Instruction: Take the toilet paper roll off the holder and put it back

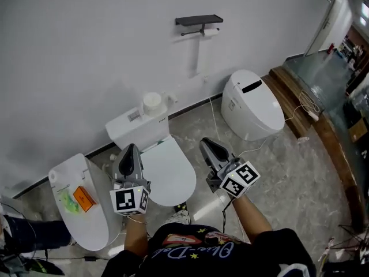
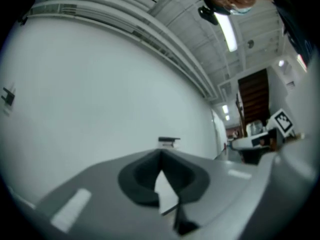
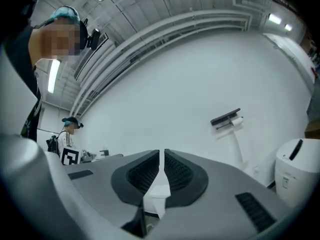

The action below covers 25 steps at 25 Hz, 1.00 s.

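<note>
Grey-jawed and closest to the person, the left gripper [image 1: 130, 148] and right gripper [image 1: 206, 143] are held side by side above the marbled floor [image 1: 277, 172]. Both sets of jaws are closed together with nothing between them; the right gripper view shows only a hairline slit between its ribbed pads [image 3: 176, 173].

Just beyond the grippers stand three white toilets. The left toilet [image 1: 69, 180] has an orange packet [image 1: 84, 198] on its lid. The middle toilet [image 1: 164, 169] carries a spare paper roll [image 1: 152, 101] on the top of its tank. The right toilet [image 1: 251, 103] is near the wall.

Farthest off, high on the white wall [image 1: 86, 51], is the black holder [image 1: 199, 21]. The toilet paper roll [image 1: 211, 32] hangs under its right end, well apart from both grippers.
</note>
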Each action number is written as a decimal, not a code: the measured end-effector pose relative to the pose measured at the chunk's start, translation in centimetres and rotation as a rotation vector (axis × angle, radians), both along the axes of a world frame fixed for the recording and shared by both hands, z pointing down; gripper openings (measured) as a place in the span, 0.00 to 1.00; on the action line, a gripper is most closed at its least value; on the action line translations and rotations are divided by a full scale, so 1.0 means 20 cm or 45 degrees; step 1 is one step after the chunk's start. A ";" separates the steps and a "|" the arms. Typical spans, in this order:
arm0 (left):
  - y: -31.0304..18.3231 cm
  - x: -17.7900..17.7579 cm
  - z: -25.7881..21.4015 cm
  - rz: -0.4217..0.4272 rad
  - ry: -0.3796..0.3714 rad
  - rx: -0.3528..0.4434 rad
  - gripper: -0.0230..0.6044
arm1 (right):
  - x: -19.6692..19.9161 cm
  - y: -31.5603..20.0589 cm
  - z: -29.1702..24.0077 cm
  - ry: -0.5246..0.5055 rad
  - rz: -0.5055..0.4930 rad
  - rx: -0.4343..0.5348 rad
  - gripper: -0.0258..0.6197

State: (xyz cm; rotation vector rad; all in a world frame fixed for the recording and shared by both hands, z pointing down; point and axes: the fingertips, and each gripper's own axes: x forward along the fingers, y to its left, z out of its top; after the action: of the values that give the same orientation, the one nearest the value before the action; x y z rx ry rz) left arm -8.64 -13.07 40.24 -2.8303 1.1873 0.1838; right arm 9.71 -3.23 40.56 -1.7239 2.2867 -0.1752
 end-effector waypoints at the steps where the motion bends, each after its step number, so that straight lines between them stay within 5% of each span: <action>1: -0.05 0.03 -0.01 -0.011 -0.005 0.008 0.03 | 0.01 -0.10 0.01 0.030 -0.056 -0.016 0.06; 6: -0.16 0.10 -0.04 -0.075 -0.042 0.005 0.03 | 0.02 -0.54 0.09 0.201 -0.338 -0.153 0.08; 9: -0.19 0.05 -0.02 -0.173 -0.073 -0.030 0.03 | -0.05 -0.78 0.17 0.307 -0.535 -0.259 0.25; 20: -0.19 -0.23 0.10 -0.633 -0.077 -0.171 0.03 | -0.10 -1.49 0.73 1.389 -1.122 -0.696 0.27; 25: -0.15 -0.34 0.19 -0.761 -0.074 -0.228 0.03 | -0.10 -1.65 0.95 1.704 -1.239 -0.764 0.27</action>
State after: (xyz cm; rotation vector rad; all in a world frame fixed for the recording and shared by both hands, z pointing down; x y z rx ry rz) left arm -15.44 -16.15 43.99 -2.4399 2.0430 -0.0426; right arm 7.78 -36.22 59.55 -0.5951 4.2789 0.2339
